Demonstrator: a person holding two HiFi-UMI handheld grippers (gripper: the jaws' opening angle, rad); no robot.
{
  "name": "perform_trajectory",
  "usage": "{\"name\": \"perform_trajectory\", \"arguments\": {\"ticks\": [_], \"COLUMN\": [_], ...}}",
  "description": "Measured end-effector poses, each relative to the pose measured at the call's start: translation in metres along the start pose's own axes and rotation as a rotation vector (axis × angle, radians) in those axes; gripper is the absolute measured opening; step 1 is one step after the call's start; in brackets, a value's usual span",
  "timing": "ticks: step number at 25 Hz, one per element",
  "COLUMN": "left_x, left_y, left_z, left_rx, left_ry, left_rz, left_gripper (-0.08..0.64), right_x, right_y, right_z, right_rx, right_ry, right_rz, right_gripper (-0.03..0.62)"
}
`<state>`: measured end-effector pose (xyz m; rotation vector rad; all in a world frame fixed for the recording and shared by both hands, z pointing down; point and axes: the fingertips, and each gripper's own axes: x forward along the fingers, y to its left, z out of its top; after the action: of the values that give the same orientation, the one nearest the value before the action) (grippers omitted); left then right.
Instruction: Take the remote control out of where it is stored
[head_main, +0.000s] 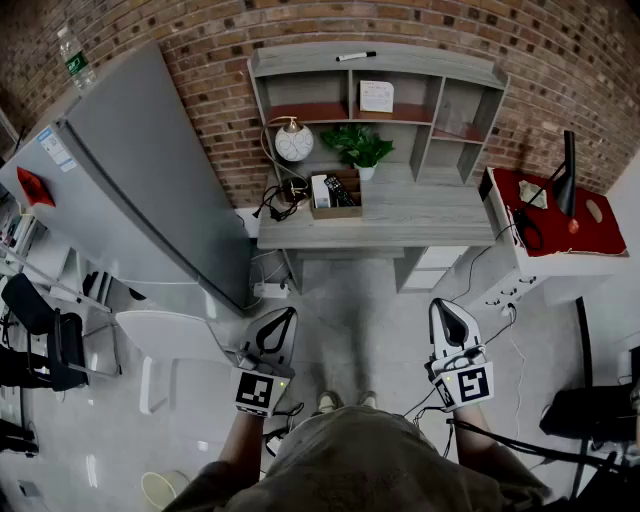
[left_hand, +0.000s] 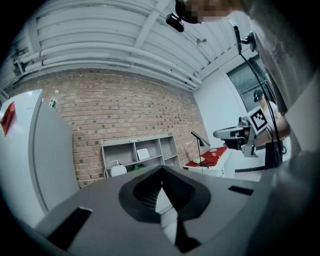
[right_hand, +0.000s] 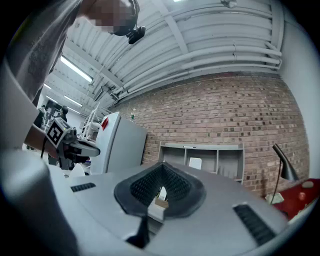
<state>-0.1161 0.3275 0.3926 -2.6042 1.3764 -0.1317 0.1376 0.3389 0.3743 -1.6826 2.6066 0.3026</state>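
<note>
The remote control (head_main: 341, 191) is small and dark in the head view. It lies in an open brown box (head_main: 335, 212) on the table (head_main: 420, 215), with a white item just beside it in the same box. Whether the dark shape is one thing or several cannot be told at this size. The box sits towards the table's left half, below the shelf unit (head_main: 430, 72) and near a potted plant (head_main: 358, 145). In the left gripper view the tool's own body hides the box. In the right gripper view only a sliver of brown and white shows through the gap behind the closed tips.

Both tools are held low and close to the person's body, over the floor and well apart from the table, pointing forward towards it. The left tool (head_main: 285, 318) has its jaws together with nothing between them. The right tool (head_main: 446, 310) is likewise closed and empty. The hands are mostly hidden behind the marker cubes, and only the forearms show.
</note>
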Motion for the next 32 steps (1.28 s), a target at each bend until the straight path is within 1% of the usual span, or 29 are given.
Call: {"name": "perform_trajectory", "arguments": {"ticks": [3, 5, 8, 11, 15, 20, 25, 32], "left_x": [-0.009, -0.011, -0.008, -0.009, -0.003, 0.0, 0.004, 0.007], "left_y": [0.0, -0.002, -0.003, -0.006, -0.012, -0.016, -0.019, -0.024], "left_z": [-0.017, -0.018, -0.011, -0.02, -0.012, -0.013, -0.01, -0.025], "left_rx": [-0.071, -0.088, -0.086, -0.08, -0.066, -0.057, -0.03, -0.034], "left_ry": [0.041, 0.048, 0.032, 0.063, 0.059, 0.057, 0.056, 0.088], "left_rz": [0.022, 0.028, 0.025, 0.028, 0.021, 0.023, 0.042, 0.049], "left_gripper": [0.011, 0.011, 0.011, 0.011, 0.011, 0.011, 0.011, 0.011], "right_x": [-0.005, -0.008, -0.01, -0.012, -0.013, -0.013, -0.015, -0.018], "right_y": [0.002, -0.001, -0.009, -0.015, -0.018, -0.021, -0.025, -0.028], "right_z": [-0.003, -0.006, -0.012, -0.016, -0.017, -0.02, -0.026, -0.041], "right_rx": [0.013, 0.03, 0.062, 0.071, 0.072, 0.078, 0.086, 0.104], "right_ry": [0.006, 0.017, 0.033, 0.05, 0.056, 0.059, 0.069, 0.092], "right_rz": [-0.003, -0.015, -0.036, -0.047, -0.04, -0.033, -0.029, -0.021], "right_gripper": [0.012, 0.012, 0.013, 0.014, 0.014, 0.014, 0.014, 0.014]}}
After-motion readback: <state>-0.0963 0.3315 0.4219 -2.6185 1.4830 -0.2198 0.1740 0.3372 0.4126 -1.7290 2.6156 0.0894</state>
